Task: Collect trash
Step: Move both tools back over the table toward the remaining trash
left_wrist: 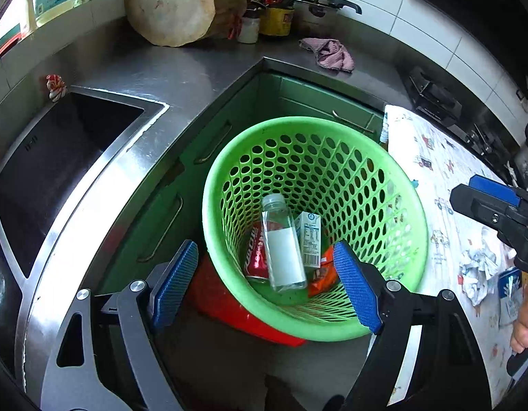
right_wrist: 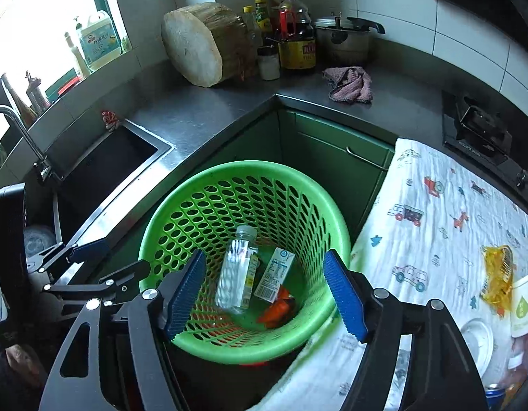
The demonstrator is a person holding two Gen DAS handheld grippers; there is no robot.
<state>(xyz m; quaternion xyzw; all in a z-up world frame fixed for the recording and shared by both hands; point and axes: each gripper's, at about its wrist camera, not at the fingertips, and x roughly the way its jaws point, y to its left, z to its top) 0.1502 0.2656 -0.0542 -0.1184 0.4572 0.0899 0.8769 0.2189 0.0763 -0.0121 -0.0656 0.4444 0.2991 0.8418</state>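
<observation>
We are hovering both the left tool [left_wrist: 265,284] and right tool [right_wrist: 265,293] wide open and empty, eyeing the light, crinkly yellow wrapper [right_wrist: 498,275] at right, pinching its bunched middle.

The steel counter [right_wrist: 209,109] carries a chopping block [right_wrist: 204,42], bottles [right_wrist: 296,34], pot [right_wrist: 344,39] and rag [right_wrist: 349,84].
</observation>
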